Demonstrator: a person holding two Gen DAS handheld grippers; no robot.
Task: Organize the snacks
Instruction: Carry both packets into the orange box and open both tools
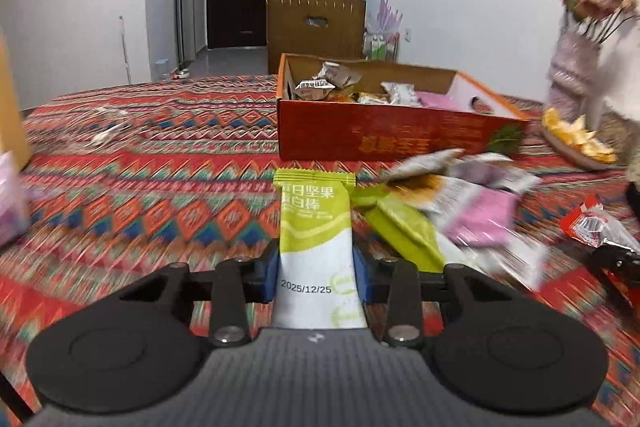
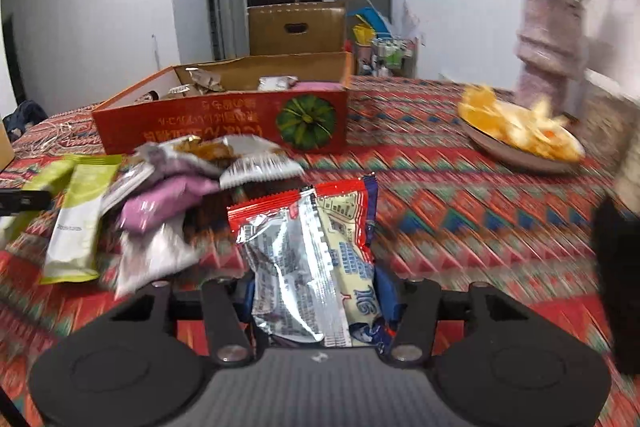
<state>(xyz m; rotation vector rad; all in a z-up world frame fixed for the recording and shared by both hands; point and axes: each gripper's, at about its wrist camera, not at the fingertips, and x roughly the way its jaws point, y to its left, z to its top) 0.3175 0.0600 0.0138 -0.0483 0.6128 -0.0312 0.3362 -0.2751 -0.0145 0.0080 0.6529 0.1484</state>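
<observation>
My left gripper (image 1: 316, 273) is shut on a green-and-white nut bar packet (image 1: 314, 227), held above the patterned tablecloth. My right gripper (image 2: 320, 297) is shut on a red-and-silver snack packet (image 2: 308, 259); that packet also shows at the right edge of the left wrist view (image 1: 592, 225). An open orange cardboard box (image 1: 384, 135) (image 2: 224, 123) with several packets inside stands further back. A loose pile of snack packets (image 1: 460, 203) (image 2: 180, 187) lies between the grippers and the box, including another green bar (image 2: 78, 223).
A plate of yellow chips (image 2: 524, 135) (image 1: 576, 141) sits at the right beside a pink vase of dried flowers (image 2: 548, 43). A brown carton (image 2: 296, 27) and a fridge stand behind the table. A dark object (image 2: 618, 287) is at the right edge.
</observation>
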